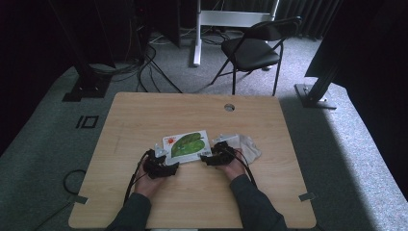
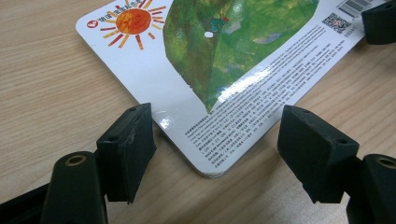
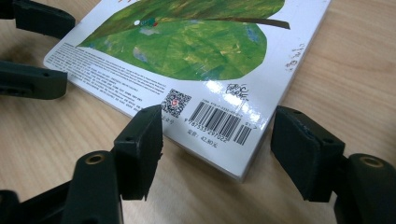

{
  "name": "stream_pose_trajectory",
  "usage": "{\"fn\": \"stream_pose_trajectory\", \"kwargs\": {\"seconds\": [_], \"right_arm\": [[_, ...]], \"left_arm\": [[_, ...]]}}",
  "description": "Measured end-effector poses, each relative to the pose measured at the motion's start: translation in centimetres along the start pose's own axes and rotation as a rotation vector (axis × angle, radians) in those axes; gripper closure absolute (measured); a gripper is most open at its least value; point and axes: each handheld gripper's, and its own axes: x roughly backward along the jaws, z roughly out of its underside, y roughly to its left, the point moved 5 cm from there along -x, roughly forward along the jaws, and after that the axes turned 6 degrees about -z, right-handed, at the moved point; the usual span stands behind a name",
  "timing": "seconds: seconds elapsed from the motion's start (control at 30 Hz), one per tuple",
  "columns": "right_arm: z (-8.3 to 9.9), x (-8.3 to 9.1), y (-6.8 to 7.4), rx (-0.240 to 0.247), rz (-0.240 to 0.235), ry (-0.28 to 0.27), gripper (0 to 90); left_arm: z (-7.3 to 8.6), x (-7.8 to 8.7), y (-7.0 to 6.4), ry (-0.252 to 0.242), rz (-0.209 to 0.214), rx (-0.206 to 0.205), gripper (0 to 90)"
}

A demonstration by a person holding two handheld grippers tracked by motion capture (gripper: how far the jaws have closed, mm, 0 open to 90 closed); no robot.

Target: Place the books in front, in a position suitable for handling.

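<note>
A white board book lies flat on the wooden table, back cover up, with a green leaf and an orange sun printed on it. My left gripper is open at its near left corner, jaws spread on either side of that corner. My right gripper is open at the near right corner, where the barcode sits between its jaws. Both grippers rest low on the table, close to the book's edge. The left gripper's jaws show at the left of the right gripper view.
A crumpled white cloth lies just right of the book, behind my right hand. A round cable hole is near the table's far edge. A black folding chair and cables stand on the floor beyond.
</note>
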Motion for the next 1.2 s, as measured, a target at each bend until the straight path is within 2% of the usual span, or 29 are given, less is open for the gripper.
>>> {"fn": "stream_pose_trajectory", "kwargs": {"seconds": [0.2,0.4,0.73,0.77,0.8,1.2], "right_arm": [[0.6,0.6,0.3,-0.01,-0.001,0.0,36.8],[1.4,1.2,0.6,-0.012,0.0,-0.005,37.7],[3.8,3.2,2.0,-0.003,0.026,-0.001,38.7],[3.8,3.2,2.0,-0.003,0.026,-0.001,38.7],[4.6,3.9,2.5,-0.005,0.023,0.007,39.2],[7.1,5.8,4.2,0.014,0.005,0.009,40.2]], "left_arm": [[0.0,0.1,-0.4,0.007,0.0,-0.016,27.5],[0.3,0.5,-1.1,0.018,0.026,-0.034,27.6],[0.8,1.2,-2.4,0.014,0.075,-0.046,27.9],[0.8,1.2,-2.4,0.014,0.075,-0.046,27.9],[1.1,1.5,-2.8,0.013,0.095,-0.049,28.0],[2.5,3.0,-4.5,0.011,0.124,-0.066,28.3]]}}
